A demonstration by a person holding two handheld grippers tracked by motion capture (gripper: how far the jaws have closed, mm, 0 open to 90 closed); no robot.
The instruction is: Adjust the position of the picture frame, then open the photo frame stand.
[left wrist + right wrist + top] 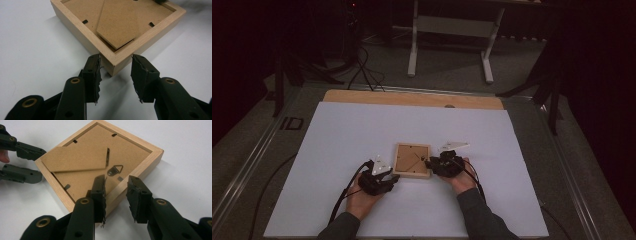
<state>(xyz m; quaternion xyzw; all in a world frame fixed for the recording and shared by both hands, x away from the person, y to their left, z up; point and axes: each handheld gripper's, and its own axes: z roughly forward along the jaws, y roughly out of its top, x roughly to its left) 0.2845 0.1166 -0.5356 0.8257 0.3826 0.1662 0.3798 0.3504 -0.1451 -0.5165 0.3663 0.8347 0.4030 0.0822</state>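
Near the middle of the white sheet-covered table (362, 130), the square light-wood picture frame (412, 160) lies face down, its brown fibreboard stand flap (75, 158) raised. My left gripper (116, 72) sits at the frame's 8 o'clock corner, jaws apart and straddling that corner without clamping. My right gripper (116, 192) is at 3 o'clock, jaws apart across the rail. Both are equally near; I judge a two-sided grip comes next.
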